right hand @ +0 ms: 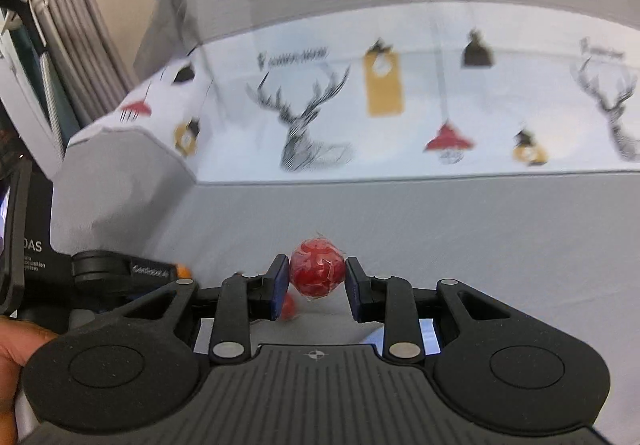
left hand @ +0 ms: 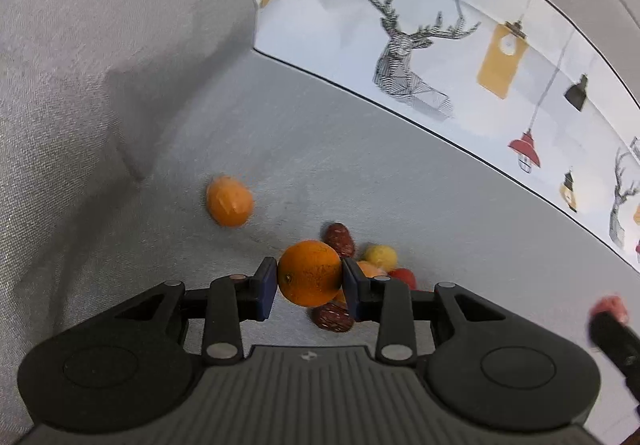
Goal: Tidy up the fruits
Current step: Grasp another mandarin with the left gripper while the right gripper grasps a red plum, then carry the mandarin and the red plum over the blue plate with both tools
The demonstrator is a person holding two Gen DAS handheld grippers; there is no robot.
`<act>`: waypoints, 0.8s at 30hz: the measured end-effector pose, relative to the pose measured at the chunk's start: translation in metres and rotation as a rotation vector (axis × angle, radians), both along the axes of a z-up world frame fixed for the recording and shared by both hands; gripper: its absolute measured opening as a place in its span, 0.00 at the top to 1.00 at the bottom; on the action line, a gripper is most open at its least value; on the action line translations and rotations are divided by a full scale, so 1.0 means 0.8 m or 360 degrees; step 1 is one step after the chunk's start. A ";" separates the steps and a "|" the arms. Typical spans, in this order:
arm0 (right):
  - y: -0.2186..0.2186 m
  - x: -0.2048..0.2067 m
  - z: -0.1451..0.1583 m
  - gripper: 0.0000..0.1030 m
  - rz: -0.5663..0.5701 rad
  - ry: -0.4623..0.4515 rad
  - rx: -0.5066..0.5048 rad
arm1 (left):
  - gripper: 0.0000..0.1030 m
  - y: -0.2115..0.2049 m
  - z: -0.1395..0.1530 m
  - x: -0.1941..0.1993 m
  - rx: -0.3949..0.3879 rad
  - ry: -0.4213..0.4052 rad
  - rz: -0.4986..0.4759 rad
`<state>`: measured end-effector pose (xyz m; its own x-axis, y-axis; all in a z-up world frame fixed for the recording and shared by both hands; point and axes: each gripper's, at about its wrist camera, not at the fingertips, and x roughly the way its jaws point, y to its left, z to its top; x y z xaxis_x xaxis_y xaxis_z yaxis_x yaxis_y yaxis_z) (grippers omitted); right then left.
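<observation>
Left gripper [left hand: 309,274] clamped on small orange [left hand: 310,272] above fruit pile [left hand: 356,277] on grey sofa seat [left hand: 360,173]; right gripper [right hand: 317,274] clamped on wrapped red fruit [right hand: 317,272]. Keep both grips steady, carry level, clear pile before moving sideways.

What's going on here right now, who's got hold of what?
A person is sorting fruit on a grey fabric sofa seat with two handheld grippers. The left gripper is shut on a round orange fruit, above a small pile of dark red dates and yellow and red pieces. The right gripper is shut on a wrapped red ball-shaped fruit. Another orange fruit lies apart on the seat.
</observation>
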<state>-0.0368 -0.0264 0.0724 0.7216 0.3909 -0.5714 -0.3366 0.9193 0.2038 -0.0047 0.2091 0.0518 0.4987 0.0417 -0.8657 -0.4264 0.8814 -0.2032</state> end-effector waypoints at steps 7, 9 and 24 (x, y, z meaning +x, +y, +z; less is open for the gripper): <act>-0.061 -0.007 -0.039 0.69 -0.0133 0.0102 0.0030 | 0.63 -0.013 0.002 -0.002 0.0065 -0.0023 -0.0092; -0.067 -0.009 -0.039 0.69 -0.0132 0.0066 -0.0008 | 0.63 -0.015 0.001 -0.001 0.0066 -0.0018 -0.0107; -0.125 -0.004 -0.054 0.69 -0.0242 0.0098 -0.0078 | 0.62 -0.044 -0.002 0.010 0.0116 -0.0014 -0.0250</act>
<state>-0.0401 -0.1263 0.0290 0.7334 0.2504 -0.6320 -0.1813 0.9681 0.1731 0.0030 0.1739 0.0499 0.5114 0.0251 -0.8590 -0.2806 0.9497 -0.1392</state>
